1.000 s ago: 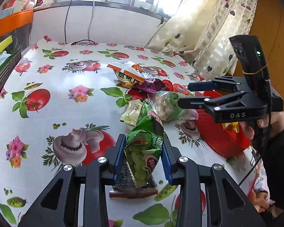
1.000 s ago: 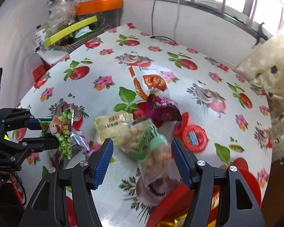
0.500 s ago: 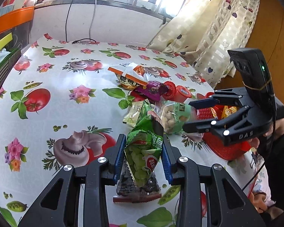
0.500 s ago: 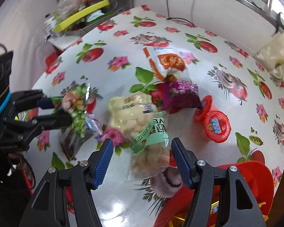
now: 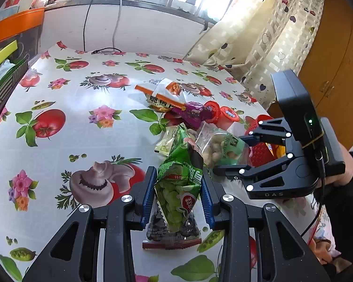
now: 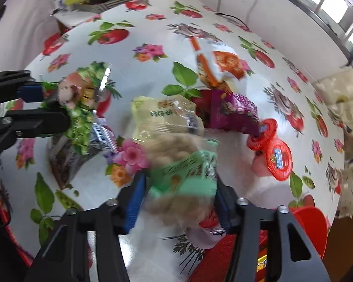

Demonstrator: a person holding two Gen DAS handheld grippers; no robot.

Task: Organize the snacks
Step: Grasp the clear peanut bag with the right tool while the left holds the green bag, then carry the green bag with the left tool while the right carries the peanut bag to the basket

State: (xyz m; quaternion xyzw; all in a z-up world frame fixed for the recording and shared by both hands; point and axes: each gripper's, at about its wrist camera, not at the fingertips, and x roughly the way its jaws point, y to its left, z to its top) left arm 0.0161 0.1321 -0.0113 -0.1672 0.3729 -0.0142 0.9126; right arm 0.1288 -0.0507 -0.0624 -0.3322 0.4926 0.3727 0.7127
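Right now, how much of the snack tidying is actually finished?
Little looks done: the red basket holds only a few bright packets. In hand: the left claw grips a green pea bag, and the right claw has just been closing around a clear nut bag. Still on the table: purple packet, orange-white bag, yellow pouch, two red cups.

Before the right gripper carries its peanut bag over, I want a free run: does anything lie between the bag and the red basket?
Nothing visible does. The peanut bag sits between the right gripper pads, and the red basket lies right beside it.
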